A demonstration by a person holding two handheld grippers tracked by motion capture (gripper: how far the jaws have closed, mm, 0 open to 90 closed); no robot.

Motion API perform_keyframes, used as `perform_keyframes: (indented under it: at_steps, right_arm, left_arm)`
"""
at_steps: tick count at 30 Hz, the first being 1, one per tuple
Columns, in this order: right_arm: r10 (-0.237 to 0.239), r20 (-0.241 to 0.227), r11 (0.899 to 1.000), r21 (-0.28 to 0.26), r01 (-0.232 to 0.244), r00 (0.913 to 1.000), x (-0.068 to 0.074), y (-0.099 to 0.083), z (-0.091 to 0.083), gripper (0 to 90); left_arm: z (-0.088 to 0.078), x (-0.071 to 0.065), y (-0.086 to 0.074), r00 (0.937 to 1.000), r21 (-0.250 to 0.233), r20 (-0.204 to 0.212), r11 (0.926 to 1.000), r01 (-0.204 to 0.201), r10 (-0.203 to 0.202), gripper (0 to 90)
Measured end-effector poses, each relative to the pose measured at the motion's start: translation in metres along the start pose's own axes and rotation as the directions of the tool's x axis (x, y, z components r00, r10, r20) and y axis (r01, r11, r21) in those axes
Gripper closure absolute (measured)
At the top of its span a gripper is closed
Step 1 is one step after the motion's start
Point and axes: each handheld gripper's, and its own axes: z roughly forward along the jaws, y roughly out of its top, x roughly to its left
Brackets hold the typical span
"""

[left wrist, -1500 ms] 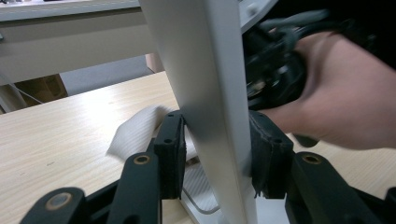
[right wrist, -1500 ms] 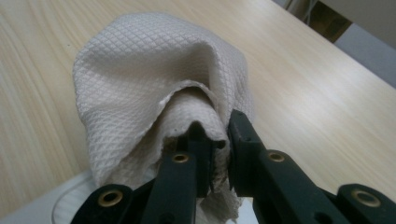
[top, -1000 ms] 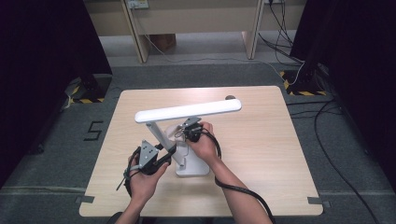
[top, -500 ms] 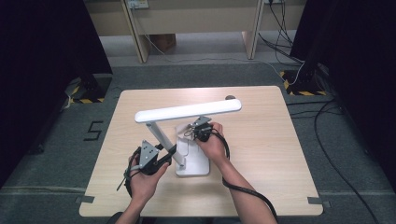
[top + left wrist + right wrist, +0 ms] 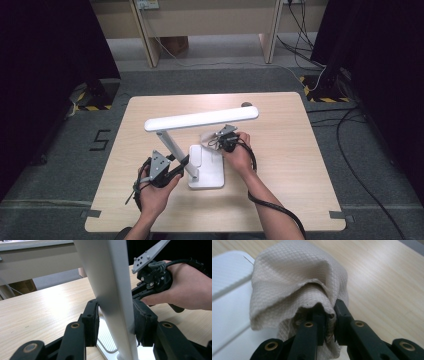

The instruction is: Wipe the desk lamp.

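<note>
A white desk lamp stands on the table, with its long head (image 5: 200,119) level above a slanted stem (image 5: 172,150) and a flat base (image 5: 207,172). My left gripper (image 5: 179,166) is shut on the stem (image 5: 112,290), one pad (image 5: 90,322) pressed to each side just above the base. My right gripper (image 5: 214,141) is shut on a bunched beige cloth (image 5: 294,282). The cloth hangs over the far right edge of the base (image 5: 229,302), under the lamp head. In the left gripper view the right gripper (image 5: 152,280) and its hand are behind the stem.
The light wooden table (image 5: 280,150) has bare room on the right and in front. A small dark round thing (image 5: 245,105) lies near the far edge. Cables run over the grey floor (image 5: 350,125) at the right.
My right gripper has carried the cloth to the right, from near the stem to the base's right edge. The left gripper has kept its hold on the stem.
</note>
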Motion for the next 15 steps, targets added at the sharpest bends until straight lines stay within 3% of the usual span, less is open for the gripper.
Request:
perform_keyframes:
  at_steps: [5,9,15]
  right_arm:
    - [-0.009,0.003,1.000,0.009,0.009,0.9999,-0.002,-0.003,-0.001,82.2]
    - [-0.002,0.033,1.000,0.019,0.002,0.9995,-0.008,-0.005,-0.008,82.2]
    - [0.023,0.113,0.998,0.061,-0.030,0.9934,-0.034,-0.022,-0.025,82.1]
  left_arm:
    - [0.000,0.000,0.000,1.0000,0.001,-0.001,1.0000,0.001,-0.001,58.8]
    - [0.000,0.000,0.000,1.0000,0.000,-0.001,1.0000,0.001,-0.001,58.9]
    - [0.000,0.000,0.000,1.0000,-0.001,-0.001,1.0000,0.000,0.000,59.2]
